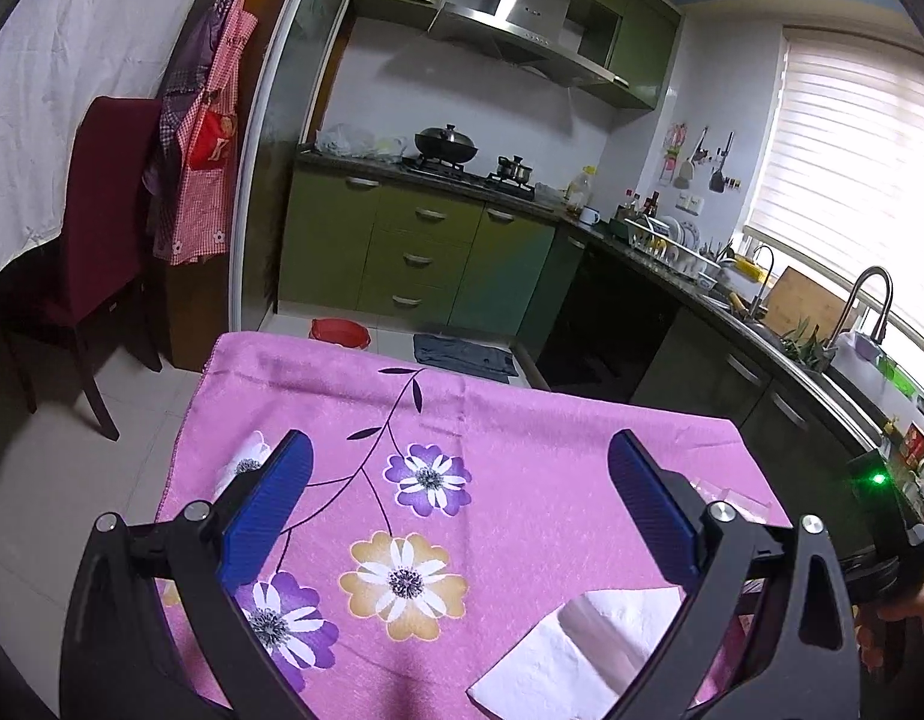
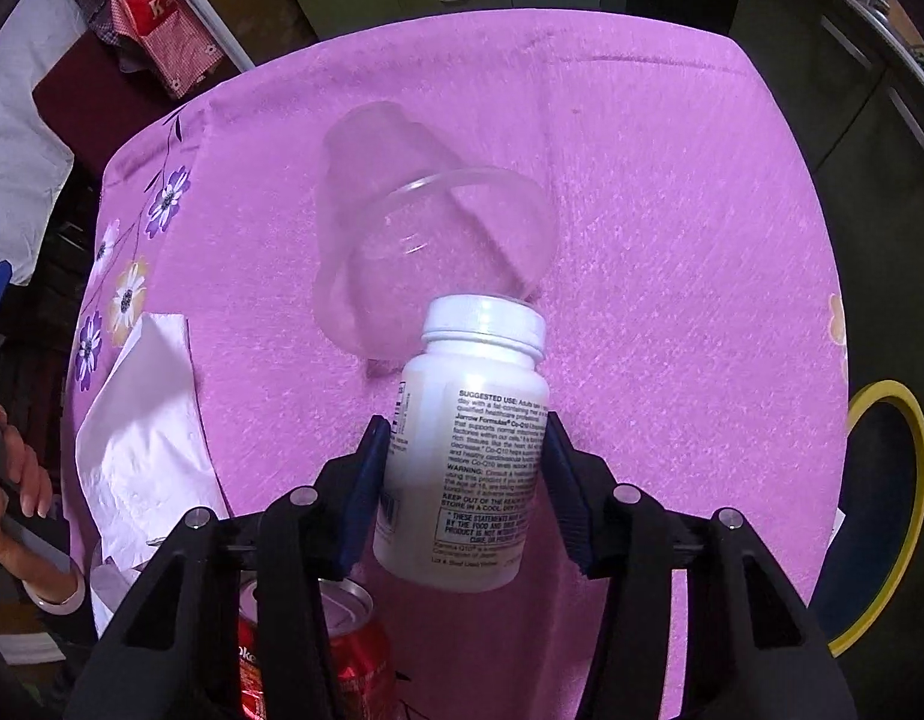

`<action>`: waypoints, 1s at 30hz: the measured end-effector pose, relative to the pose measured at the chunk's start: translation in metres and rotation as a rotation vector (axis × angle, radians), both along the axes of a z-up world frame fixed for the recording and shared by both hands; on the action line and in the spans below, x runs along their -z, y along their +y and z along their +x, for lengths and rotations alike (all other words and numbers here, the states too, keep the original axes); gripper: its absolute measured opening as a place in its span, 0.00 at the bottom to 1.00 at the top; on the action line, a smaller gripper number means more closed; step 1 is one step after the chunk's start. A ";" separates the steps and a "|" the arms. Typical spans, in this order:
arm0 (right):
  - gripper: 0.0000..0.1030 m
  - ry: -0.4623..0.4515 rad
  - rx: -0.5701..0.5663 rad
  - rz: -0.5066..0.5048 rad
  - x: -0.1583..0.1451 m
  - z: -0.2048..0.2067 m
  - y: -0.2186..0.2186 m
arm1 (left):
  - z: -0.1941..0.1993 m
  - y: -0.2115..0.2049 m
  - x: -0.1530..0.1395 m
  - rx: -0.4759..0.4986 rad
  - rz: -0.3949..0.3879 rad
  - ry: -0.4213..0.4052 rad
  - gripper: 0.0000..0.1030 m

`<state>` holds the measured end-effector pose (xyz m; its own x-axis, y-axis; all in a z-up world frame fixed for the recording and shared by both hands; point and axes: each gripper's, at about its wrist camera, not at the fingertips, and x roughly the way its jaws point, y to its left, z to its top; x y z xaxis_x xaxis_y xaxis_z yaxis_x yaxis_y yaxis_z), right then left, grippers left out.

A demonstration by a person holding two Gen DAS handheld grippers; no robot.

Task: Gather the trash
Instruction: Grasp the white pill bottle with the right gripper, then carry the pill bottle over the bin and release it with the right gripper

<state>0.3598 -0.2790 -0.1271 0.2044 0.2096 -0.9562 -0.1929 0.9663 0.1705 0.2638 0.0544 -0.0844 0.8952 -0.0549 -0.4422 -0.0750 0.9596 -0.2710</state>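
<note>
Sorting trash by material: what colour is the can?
Red can, silver top; right wrist view.

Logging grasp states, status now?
Right claw shut on white pill bottle. Left claw open, empty. Clear cup just past bottle; napkin, cola can remain.

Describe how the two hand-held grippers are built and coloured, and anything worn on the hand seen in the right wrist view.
Both the left hand-held gripper and the right hand-held gripper have black angular linkage arms with silver pivot screws and blue ribbed pads. A green light glows on the right unit's body. The hand wears a pale bangle above a dark sleeve.
</note>
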 end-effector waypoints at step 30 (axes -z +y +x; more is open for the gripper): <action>0.46 -0.044 -0.005 0.108 -0.040 -0.046 -0.045 | 0.001 -0.004 0.004 0.010 0.022 0.011 0.92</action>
<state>0.3136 -0.3241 -0.0873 0.2444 0.3123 -0.9180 -0.2074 0.9416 0.2652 0.2651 0.0500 -0.0884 0.8899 -0.0540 -0.4529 -0.0680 0.9661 -0.2489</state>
